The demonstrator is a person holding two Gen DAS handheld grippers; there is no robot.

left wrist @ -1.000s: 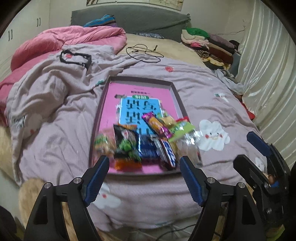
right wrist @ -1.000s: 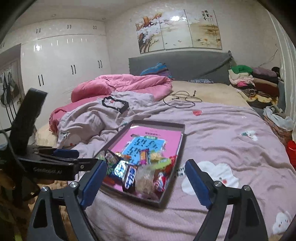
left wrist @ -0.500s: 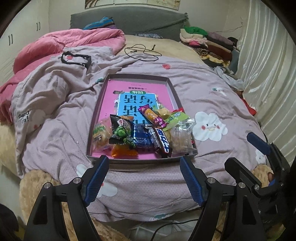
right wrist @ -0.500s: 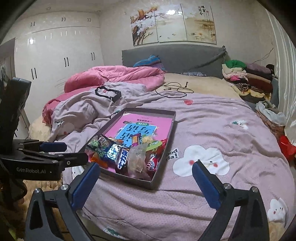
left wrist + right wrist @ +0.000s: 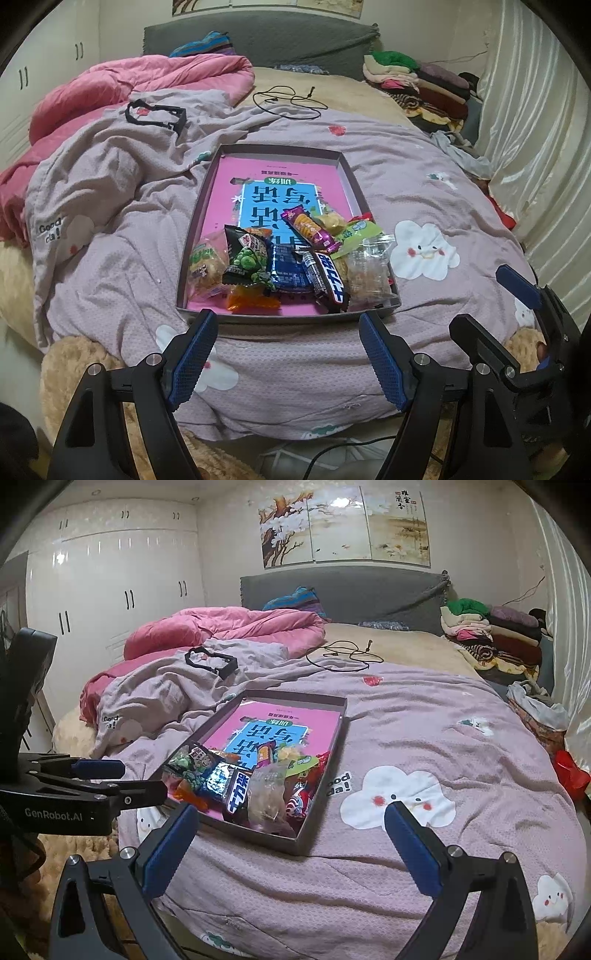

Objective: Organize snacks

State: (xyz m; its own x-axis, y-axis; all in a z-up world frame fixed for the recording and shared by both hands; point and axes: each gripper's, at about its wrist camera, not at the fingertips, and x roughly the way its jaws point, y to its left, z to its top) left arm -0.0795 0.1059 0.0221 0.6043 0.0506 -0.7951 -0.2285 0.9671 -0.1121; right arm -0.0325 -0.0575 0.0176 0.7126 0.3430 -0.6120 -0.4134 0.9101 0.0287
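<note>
A shallow grey tray with a pink printed bottom lies on the lilac bedspread. Several snacks are piled at its near end: a black green-pea packet, a blue-and-white chocolate bar, a purple packet, a clear bag and an orange packet. My left gripper hangs open just short of the tray's near edge, with nothing between its blue pads. My right gripper stands wide open and empty at the tray's near right corner. The snack pile lies beyond it.
A pink duvet is bunched at the back left. A black frame-like object and a black cable lie beyond the tray. Folded clothes are stacked at the back right by a curtain. Tan plush shows below the bed's edge.
The right gripper's jaws have spread wider. Both hands have stayed nearly in place and the snacks have not moved.
</note>
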